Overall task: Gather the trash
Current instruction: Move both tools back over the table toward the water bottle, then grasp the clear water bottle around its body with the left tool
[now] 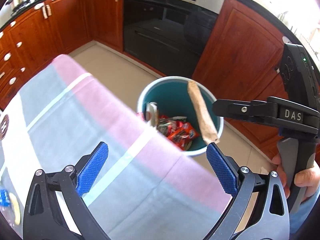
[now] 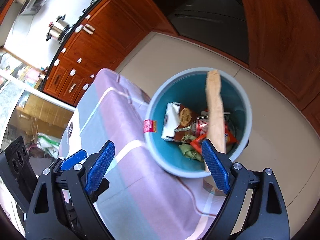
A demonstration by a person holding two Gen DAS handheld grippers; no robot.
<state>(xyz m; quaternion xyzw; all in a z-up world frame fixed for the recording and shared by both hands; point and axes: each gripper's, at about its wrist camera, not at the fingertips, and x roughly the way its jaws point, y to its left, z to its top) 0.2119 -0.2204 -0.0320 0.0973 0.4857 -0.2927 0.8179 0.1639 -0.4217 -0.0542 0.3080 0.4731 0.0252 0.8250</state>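
Two grippers pointed steeply down over the edge of a table covered with a pink-and-grey tablecloth [image 1: 112, 132]. The left gripper [image 1: 158, 165] had its blue pads spread wide with nothing between them. The right gripper [image 2: 159, 165] also stood wide apart; a long brown paper wrapper [image 2: 215, 116] hung loose just beside its right pad, tilted over the bin. The teal bin [image 2: 243, 100] stood on the tiled floor against the table, holding red snack wrappers [image 2: 200, 124], a white carton [image 2: 170, 120] and green scraps [image 2: 188, 151]. Only the left wrist view showed a hand [image 1: 300, 177] gripping the right tool's handle and an oven [image 1: 168, 30]; only the right view showed a steel pot [image 2: 57, 30] on the counter.
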